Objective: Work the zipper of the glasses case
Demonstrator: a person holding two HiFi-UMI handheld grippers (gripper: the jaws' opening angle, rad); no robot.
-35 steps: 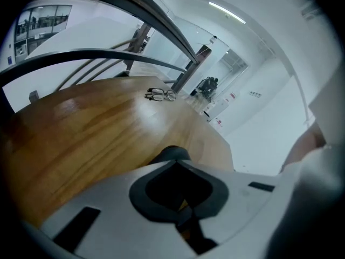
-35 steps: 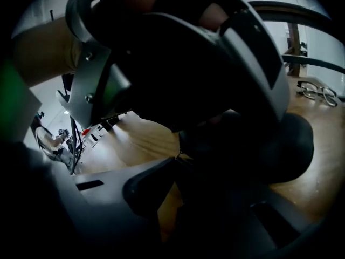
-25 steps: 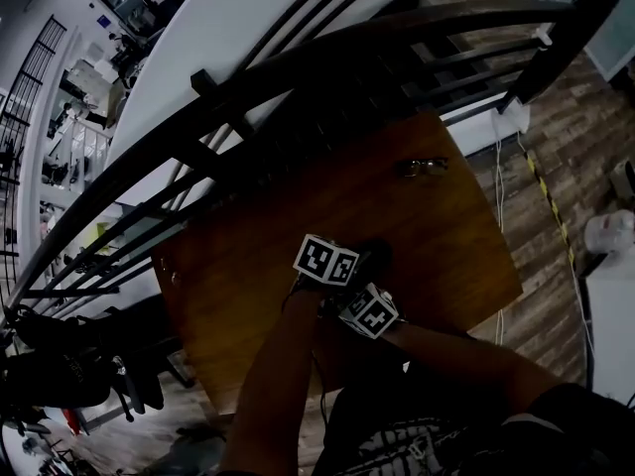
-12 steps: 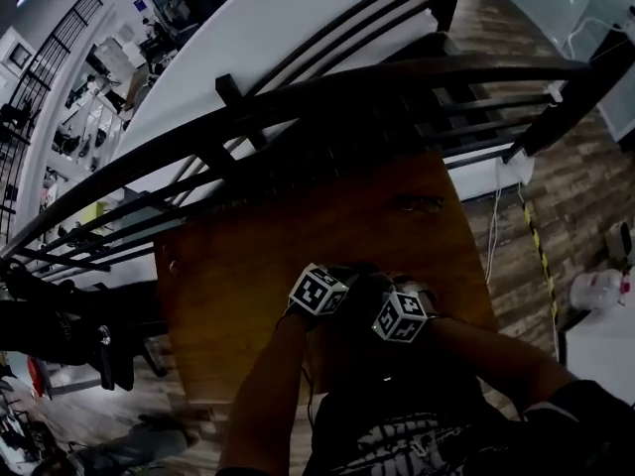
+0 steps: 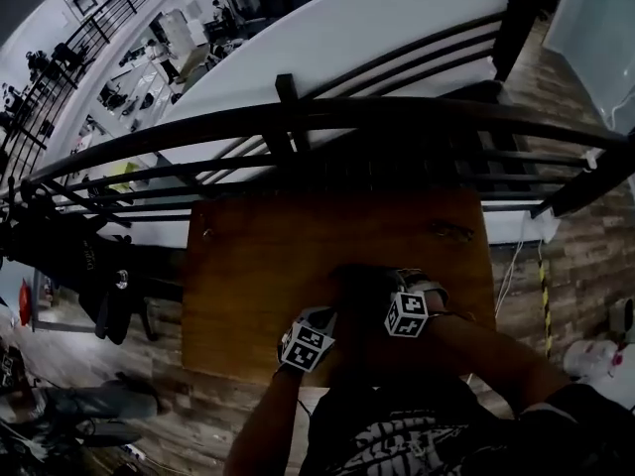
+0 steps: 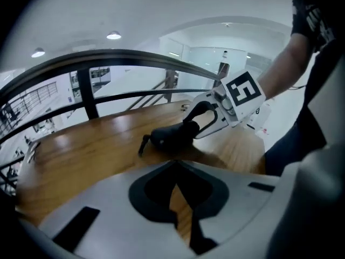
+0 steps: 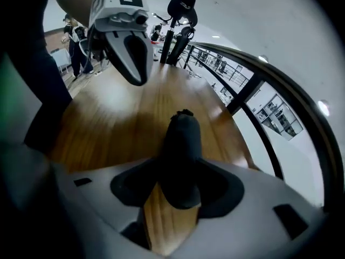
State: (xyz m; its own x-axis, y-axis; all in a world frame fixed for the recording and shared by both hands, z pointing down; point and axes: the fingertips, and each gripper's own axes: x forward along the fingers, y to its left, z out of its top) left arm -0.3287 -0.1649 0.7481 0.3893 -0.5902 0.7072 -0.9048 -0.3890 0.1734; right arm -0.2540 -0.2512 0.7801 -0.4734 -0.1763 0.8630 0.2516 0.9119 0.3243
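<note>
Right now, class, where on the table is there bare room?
The brown wooden table is almost bare on its left, from the black metal railing to the near edge. Crowded: near middle, round the black glasses case; thin-framed spectacles lie far right.

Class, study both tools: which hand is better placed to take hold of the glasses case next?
Right. The right tool has just been opening its jaws, which stand either side of the glasses case on the table. The left tool is shut, empty, apart from the case.
</note>
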